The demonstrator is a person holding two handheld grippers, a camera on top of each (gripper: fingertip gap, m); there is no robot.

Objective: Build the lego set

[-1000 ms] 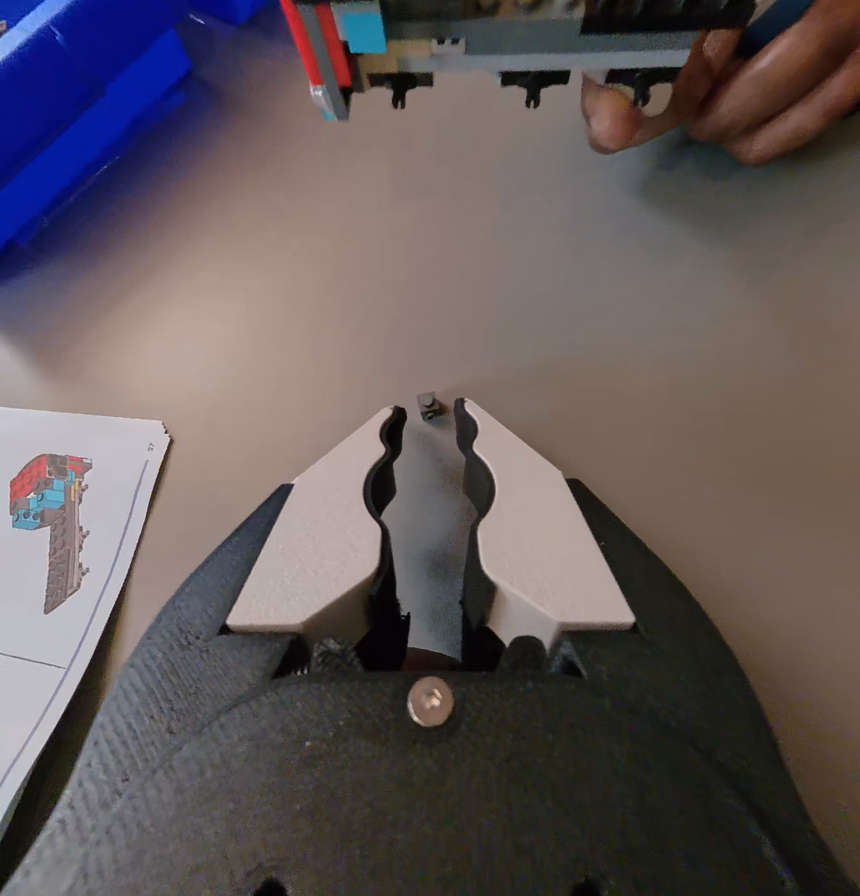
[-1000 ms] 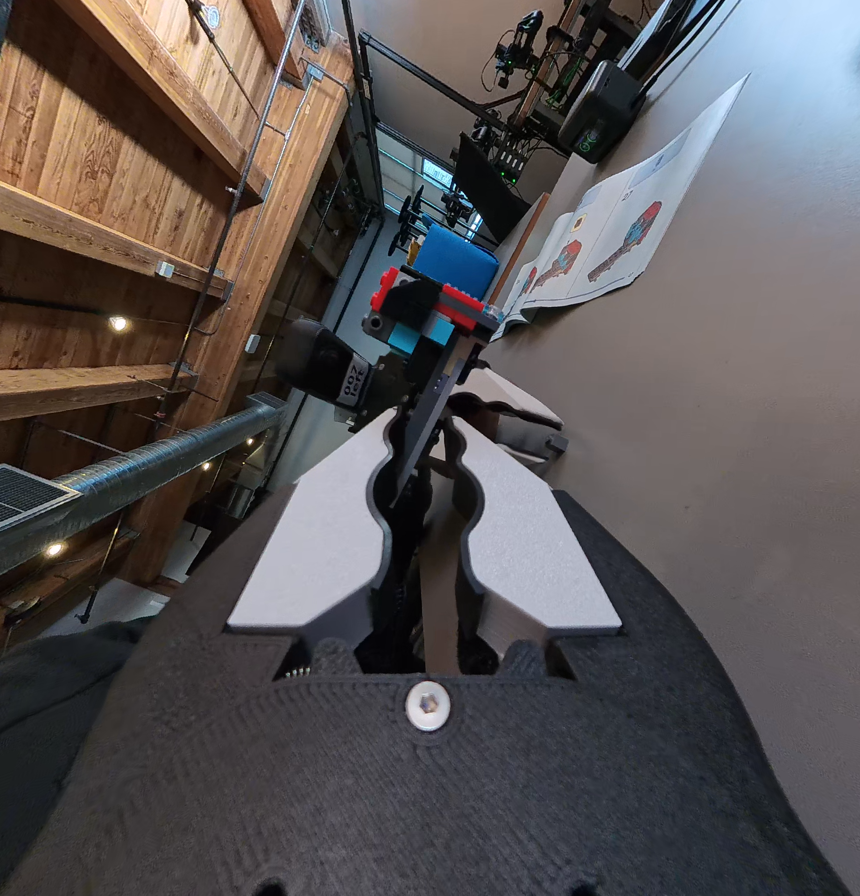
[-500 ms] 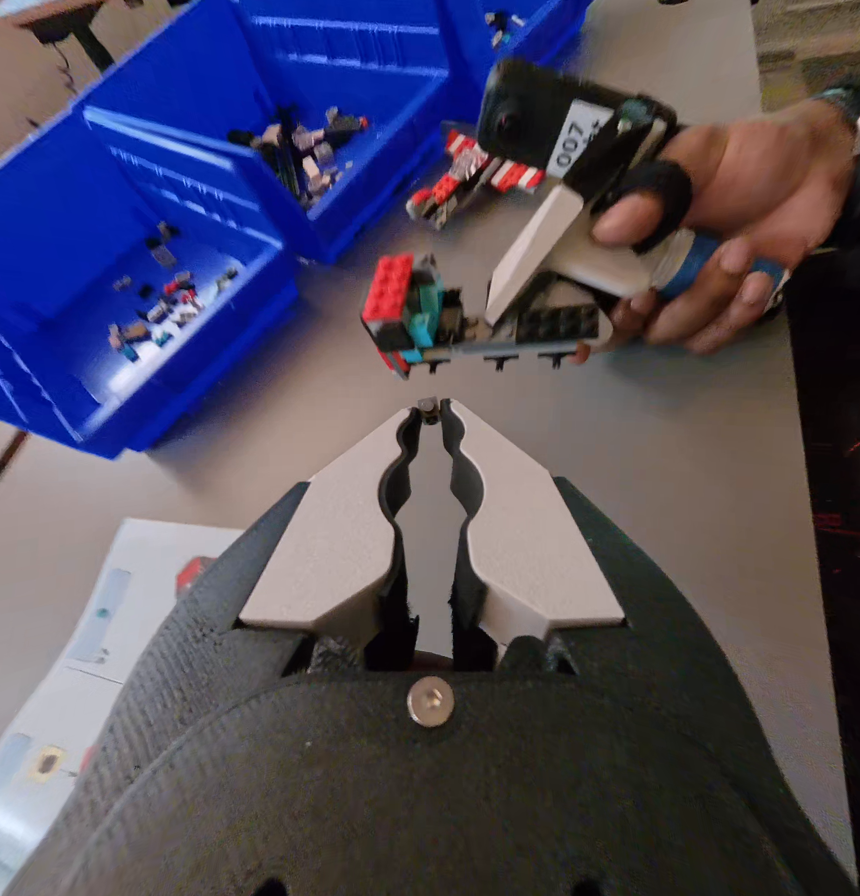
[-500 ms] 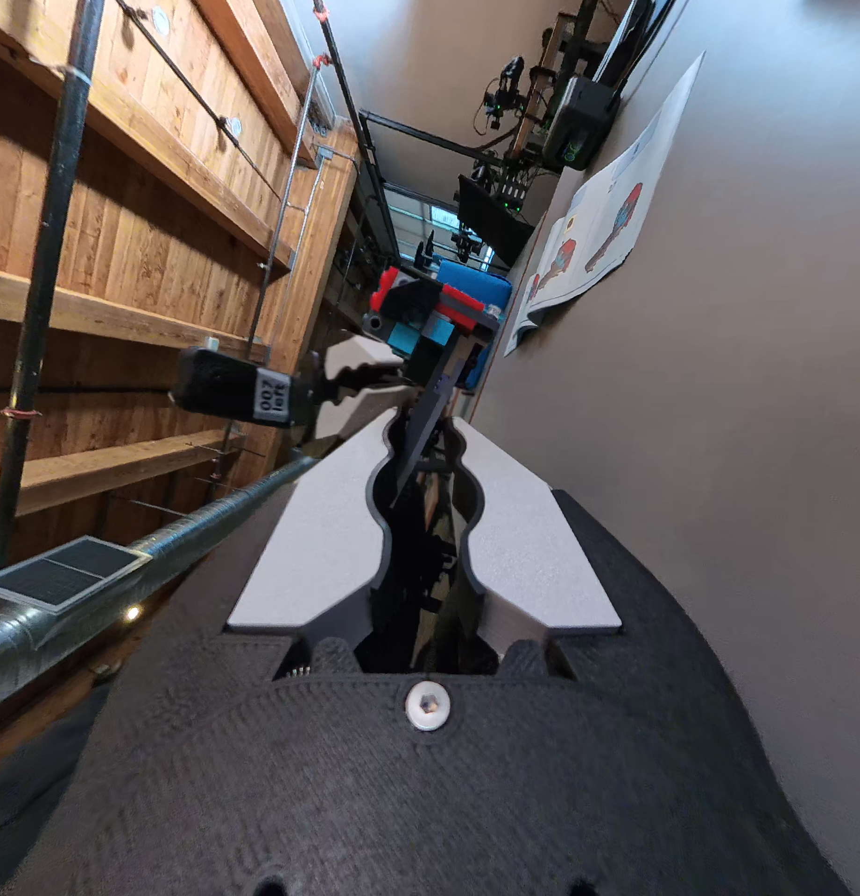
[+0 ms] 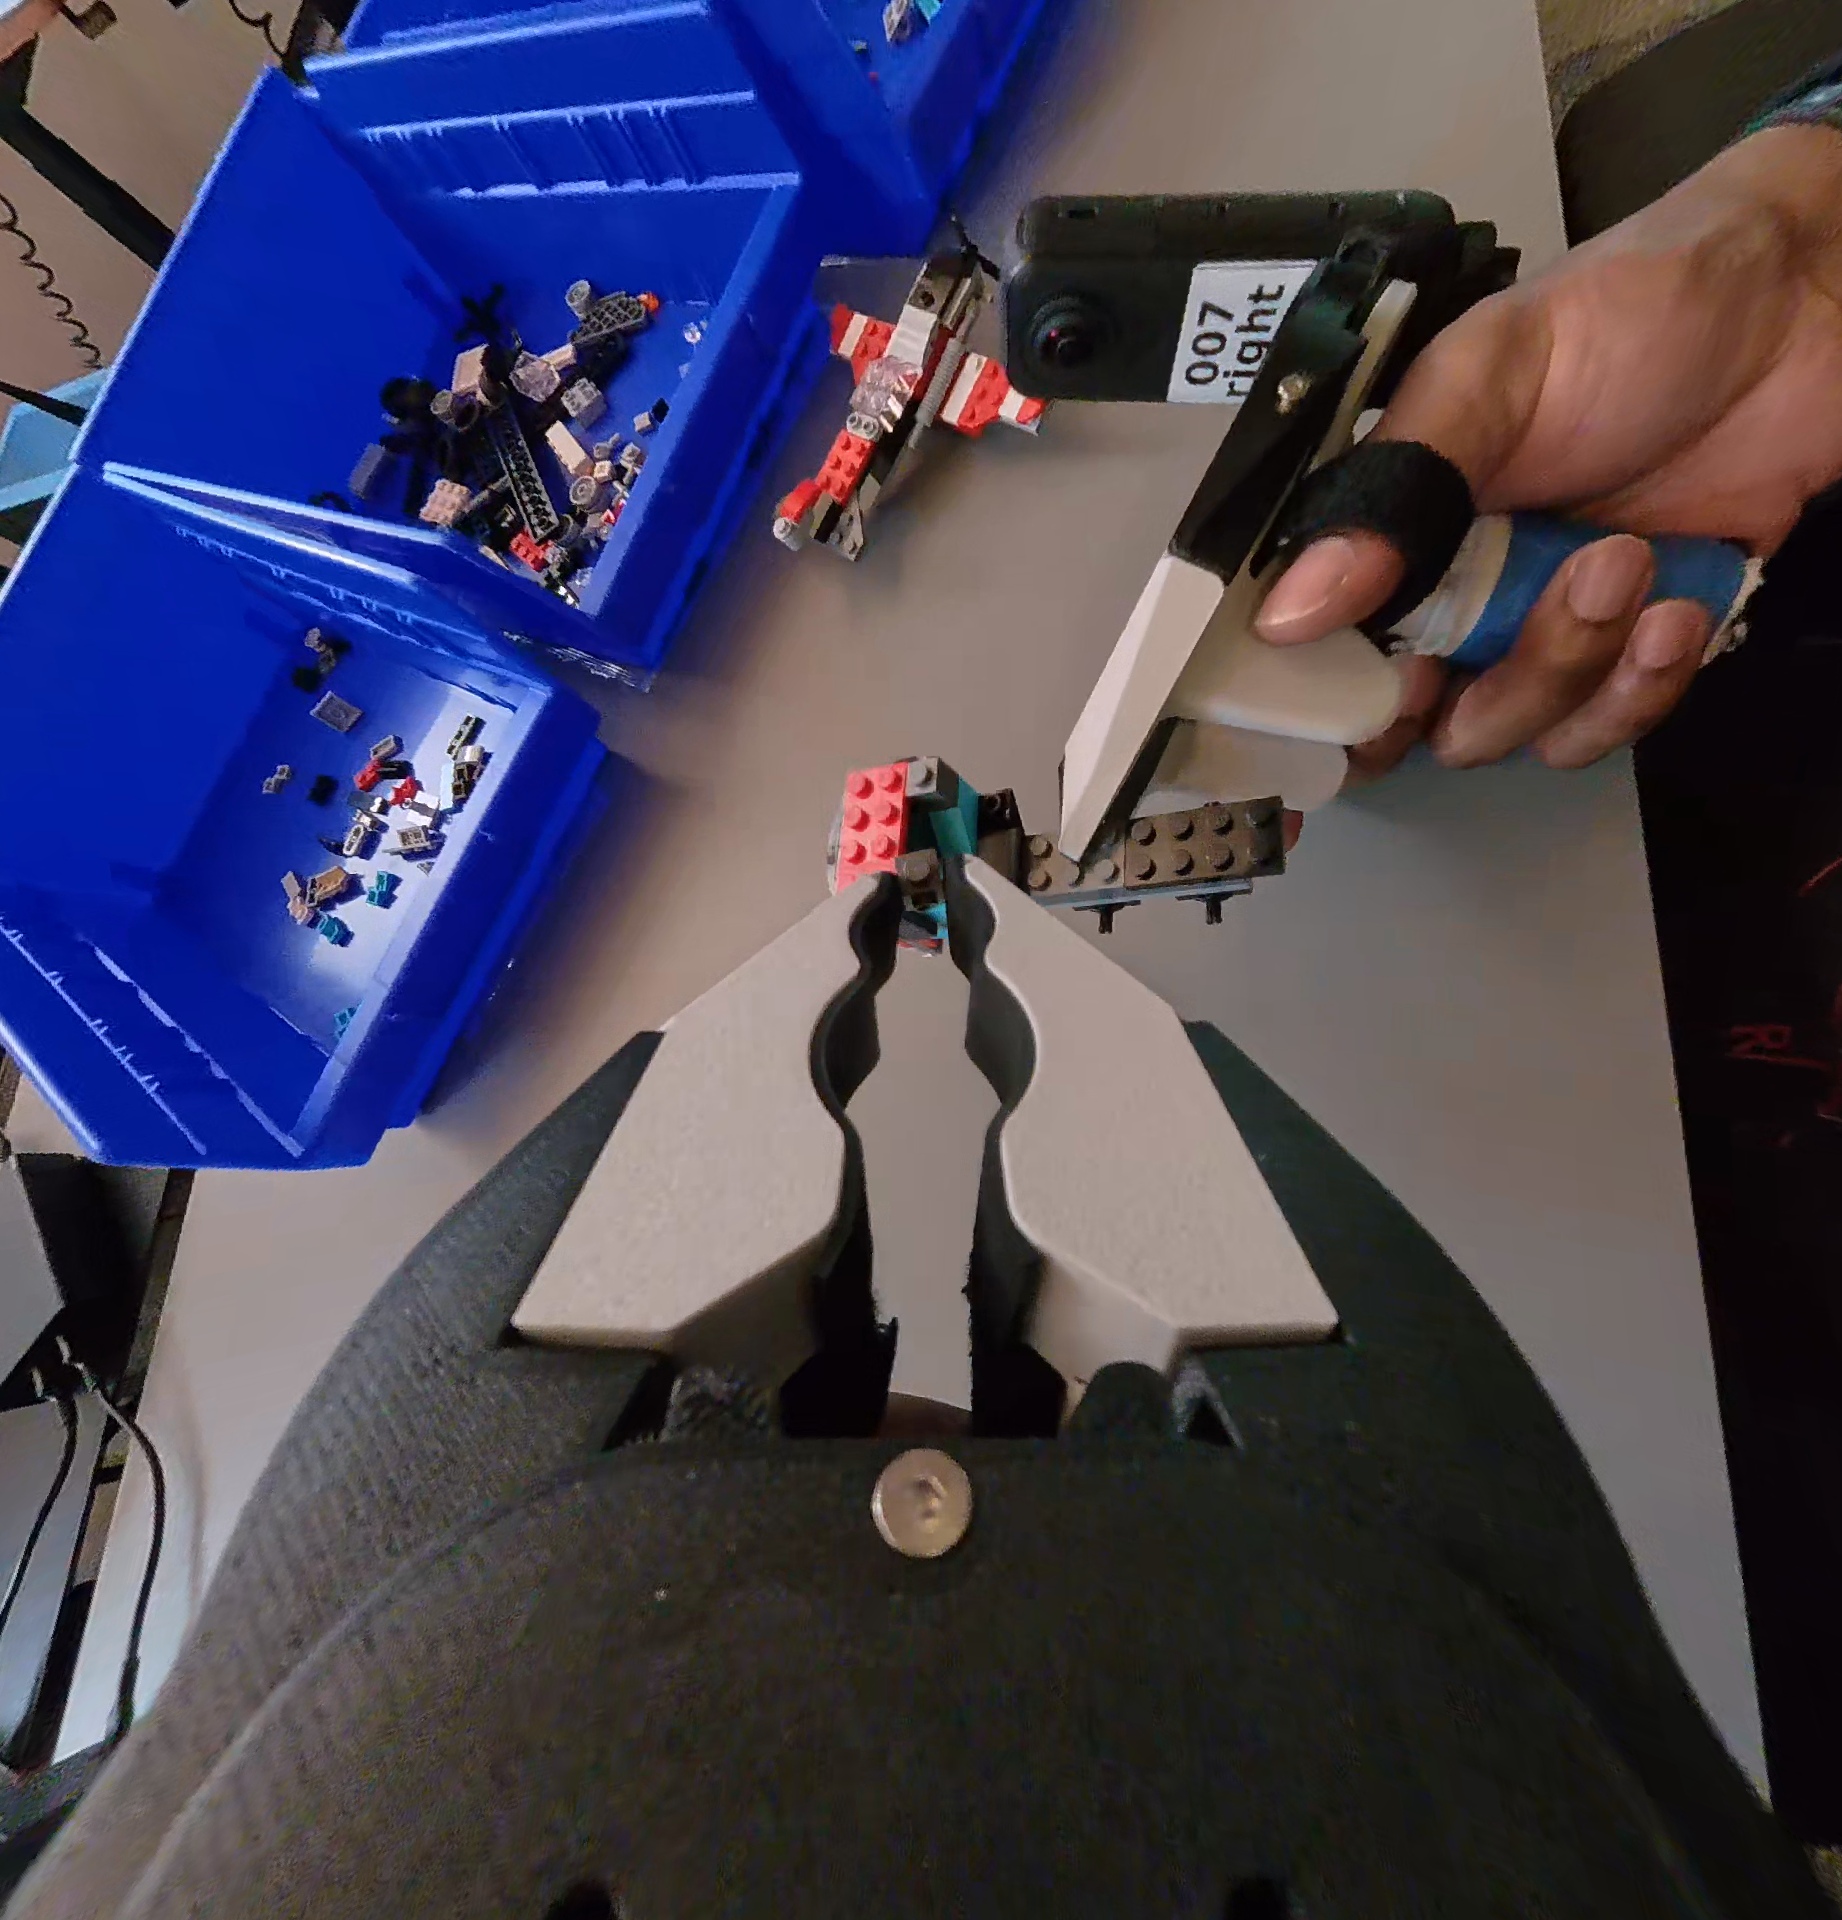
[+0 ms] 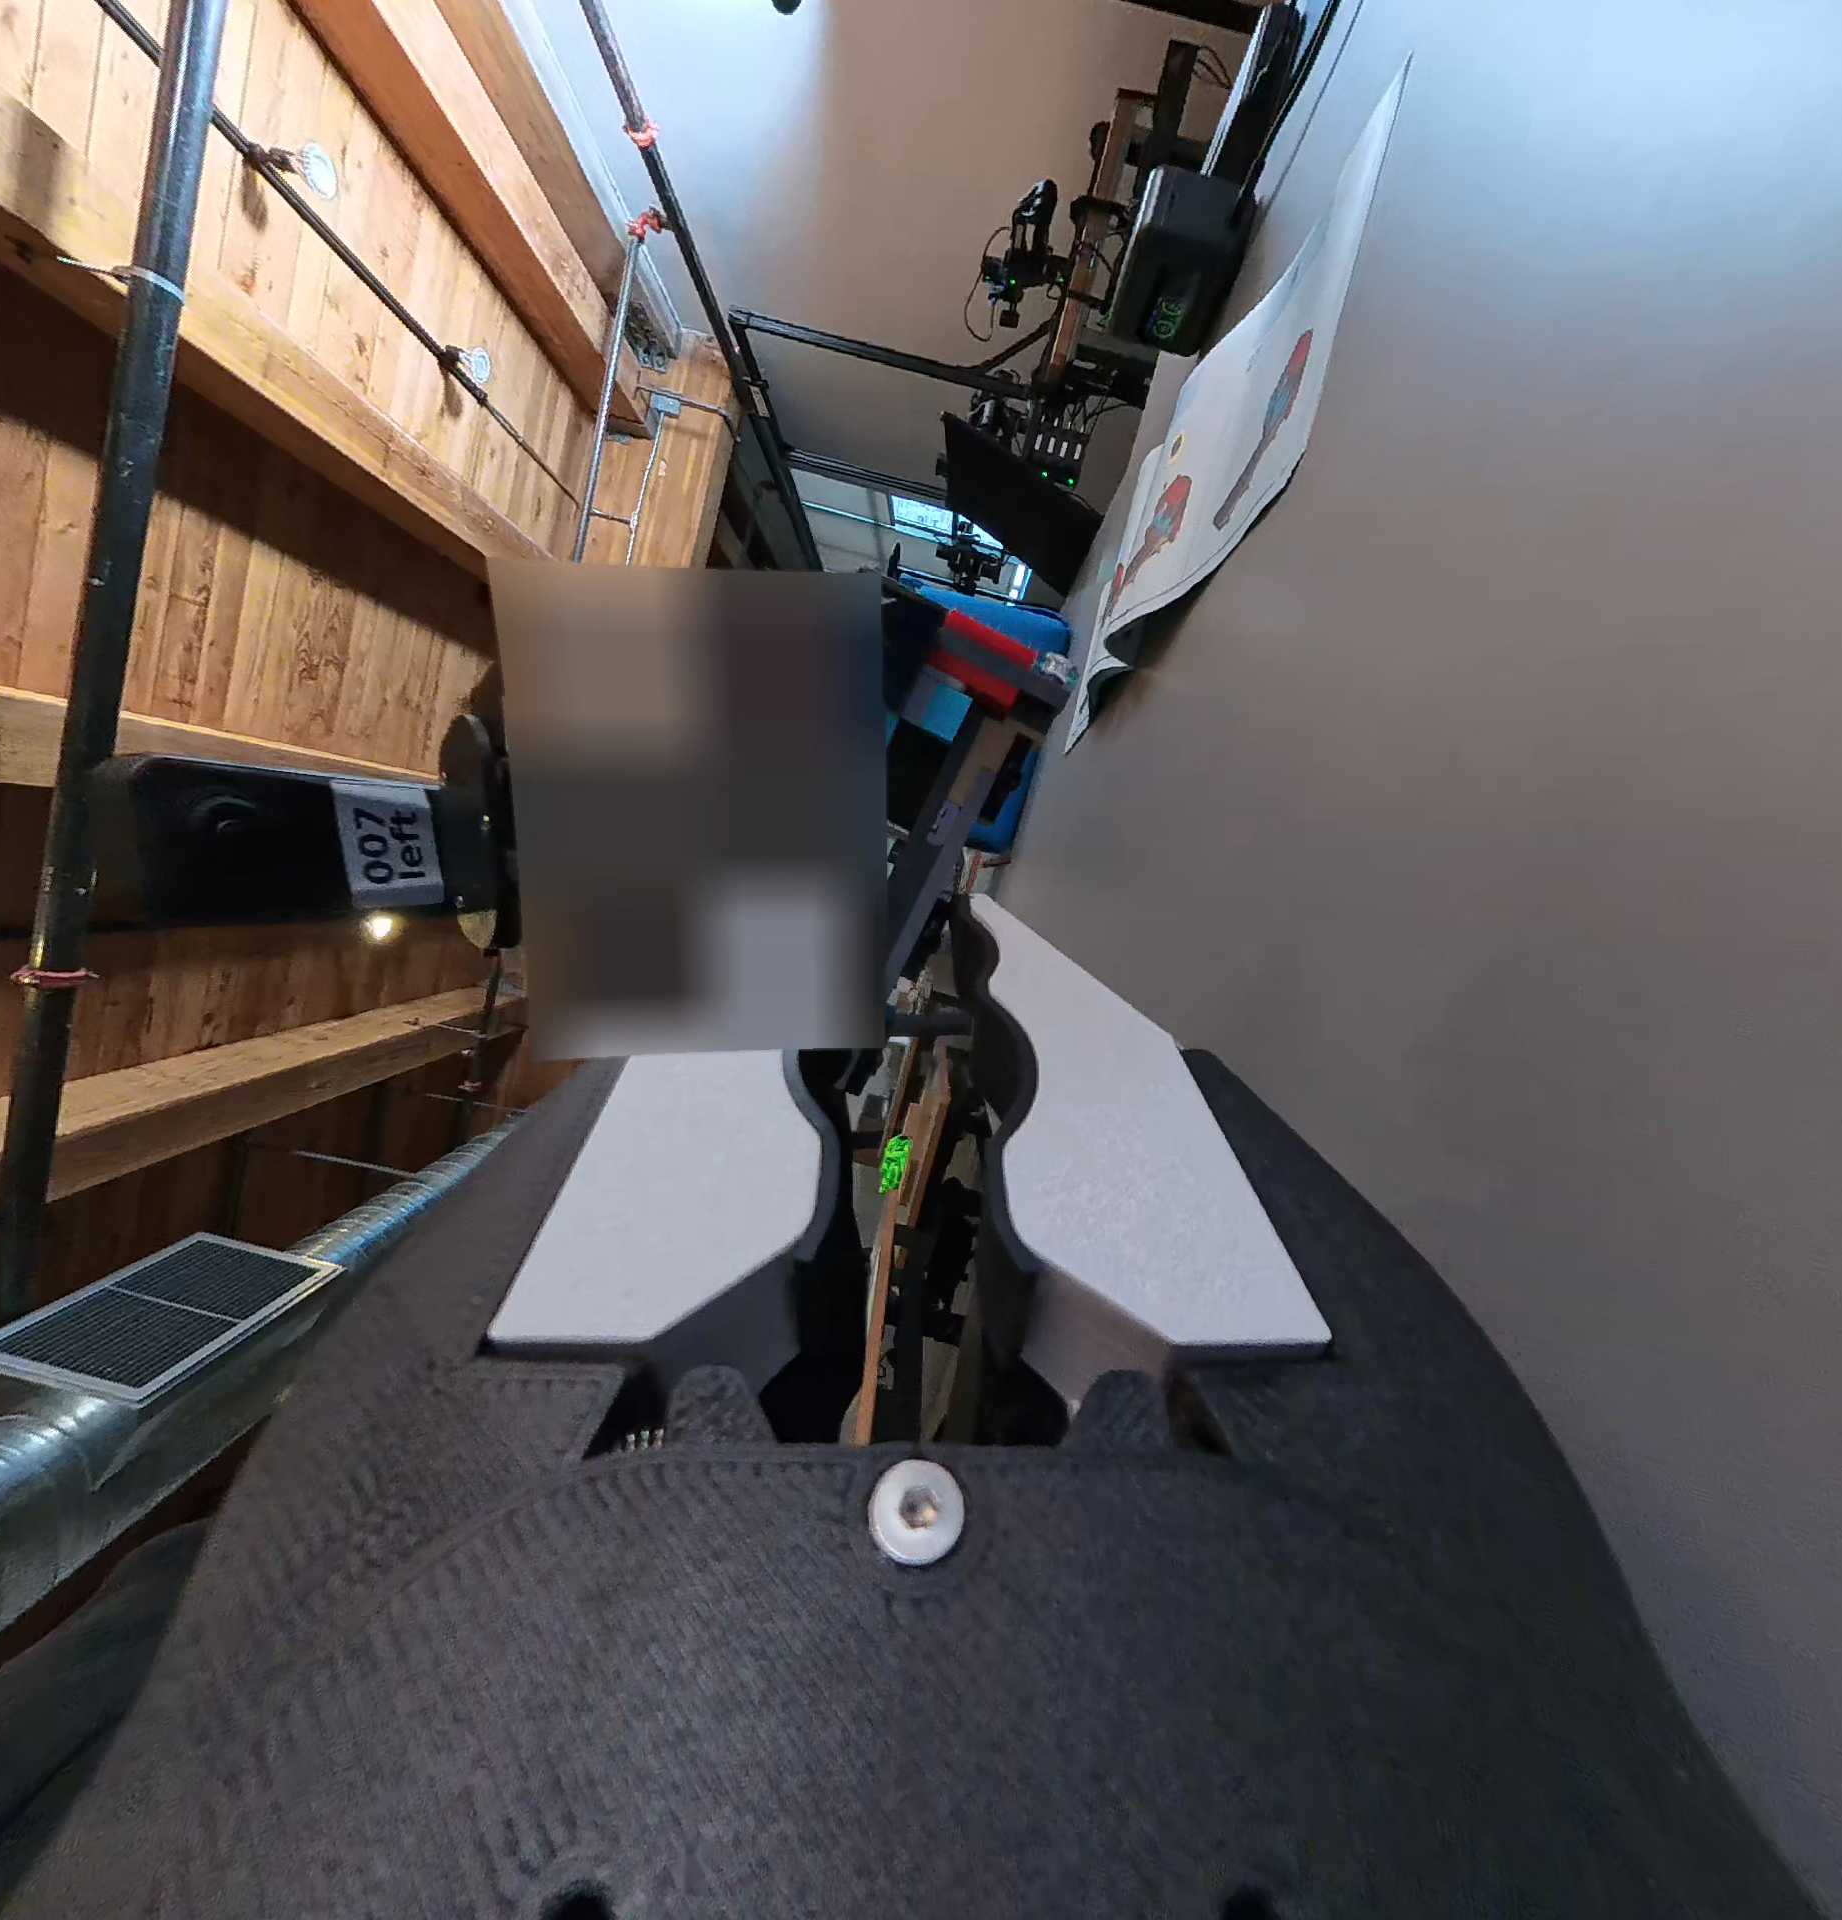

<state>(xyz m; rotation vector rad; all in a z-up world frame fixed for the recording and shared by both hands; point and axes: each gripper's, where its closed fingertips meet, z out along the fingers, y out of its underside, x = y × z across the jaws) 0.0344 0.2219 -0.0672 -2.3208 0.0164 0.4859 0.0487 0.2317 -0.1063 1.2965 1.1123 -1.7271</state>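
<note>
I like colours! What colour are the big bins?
Bright blue bins, seen best in the left wrist view.

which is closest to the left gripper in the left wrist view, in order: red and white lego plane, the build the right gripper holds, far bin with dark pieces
1. build, at the left gripper's fingertips.
2. red and white lego plane, on the table beyond the build.
3. far bin with dark pieces, up left past the plane.

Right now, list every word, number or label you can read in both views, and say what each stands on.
I won't quote writing; these things bear it:
White sticker on the black camera, left wrist view: clearly printed.
Grey sticker on the dark camera, right wrist view: clearly printed.
Instruction booklet: print too small.
Black box: glowing green marks, blurred.
</note>
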